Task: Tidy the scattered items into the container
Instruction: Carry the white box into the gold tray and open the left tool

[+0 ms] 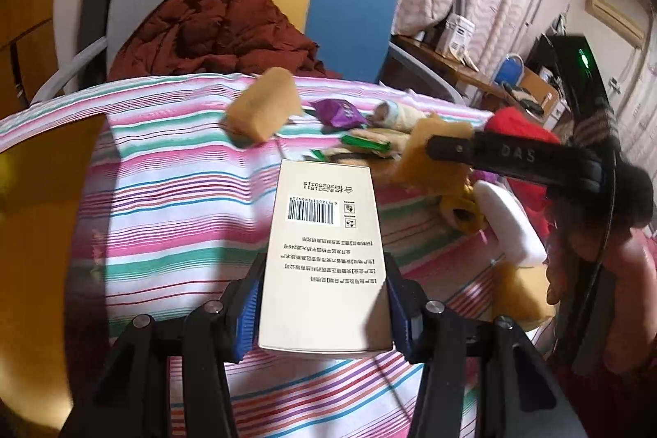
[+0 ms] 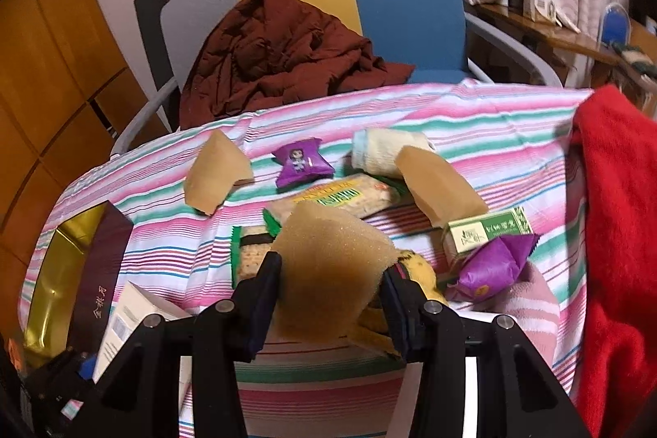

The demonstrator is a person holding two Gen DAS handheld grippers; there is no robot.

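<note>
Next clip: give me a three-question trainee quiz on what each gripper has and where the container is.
1. True or false: the left gripper is closed on a purple snack packet.
2. What does the right gripper hold: A) green box, B) tan sponge piece, C) rolled towel?
3. Fill in: in the right wrist view, the dark container with the gold lining sits at the ____ edge of the striped cloth.

Key:
1. False; it holds the cream barcode box.
2. B, the tan sponge piece.
3. Left.
</note>
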